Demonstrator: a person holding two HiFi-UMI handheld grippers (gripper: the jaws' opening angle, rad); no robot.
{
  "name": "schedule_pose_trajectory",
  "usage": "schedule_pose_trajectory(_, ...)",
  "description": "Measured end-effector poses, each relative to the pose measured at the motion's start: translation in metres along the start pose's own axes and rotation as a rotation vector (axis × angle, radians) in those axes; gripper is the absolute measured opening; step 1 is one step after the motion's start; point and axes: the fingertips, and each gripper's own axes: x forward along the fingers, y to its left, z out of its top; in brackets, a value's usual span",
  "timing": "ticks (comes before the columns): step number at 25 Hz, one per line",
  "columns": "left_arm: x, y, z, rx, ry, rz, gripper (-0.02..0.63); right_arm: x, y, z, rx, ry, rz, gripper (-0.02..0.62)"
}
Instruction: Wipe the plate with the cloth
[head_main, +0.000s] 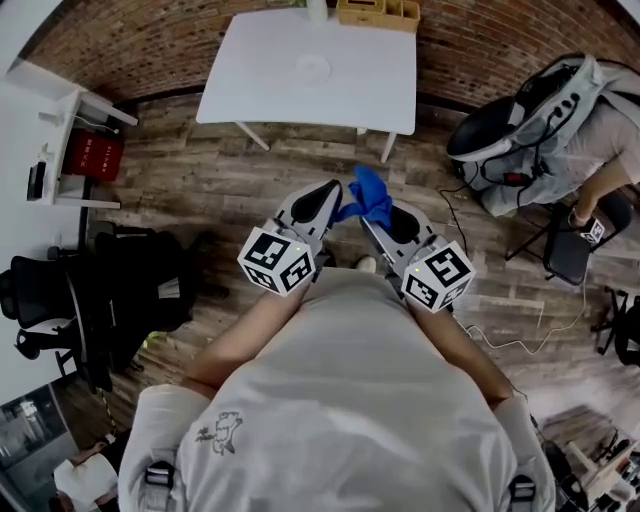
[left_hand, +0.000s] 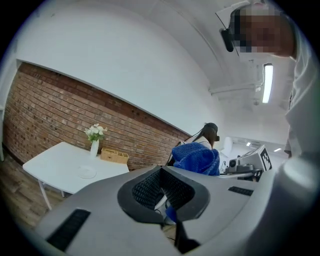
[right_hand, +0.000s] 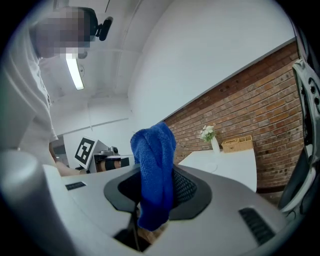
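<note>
The cloth (right_hand: 152, 165), a soft blue terry piece, looked light and limp. It was bunched into a thick fold and pinched between the closed jaws of the right gripper (right_hand: 156, 197). Its upper end stood up past the jaw tips and a short tail hung below them. Being that floppy, it would probably wipe best held near the middle of the bunch, as here, with a free pad of fabric beyond the tips. The left gripper (left_hand: 167, 202), just beside the right one, had its jaws drawn together. A scrap of blue showed in the gap under its pads, but I could not tell whether it was nipped. The plate (head_main: 313, 68), white and probably hard, smooth and breakable, lay bare on the white table (head_main: 250, 90), well ahead of both grippers and touched by neither. Beyond the plate stood a wooden crate (head_main: 378, 12), its contents not visible, and a vase (left_hand: 94, 148) of white flowers.
</note>
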Motion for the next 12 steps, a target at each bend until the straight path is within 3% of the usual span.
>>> schedule_pose_trajectory(12, 0.047, 0.033, 0.012, -0.039, -0.008, -0.02, 0.008, 0.029, -0.042, 0.012, 0.003, 0.026, -0.014, 0.11)
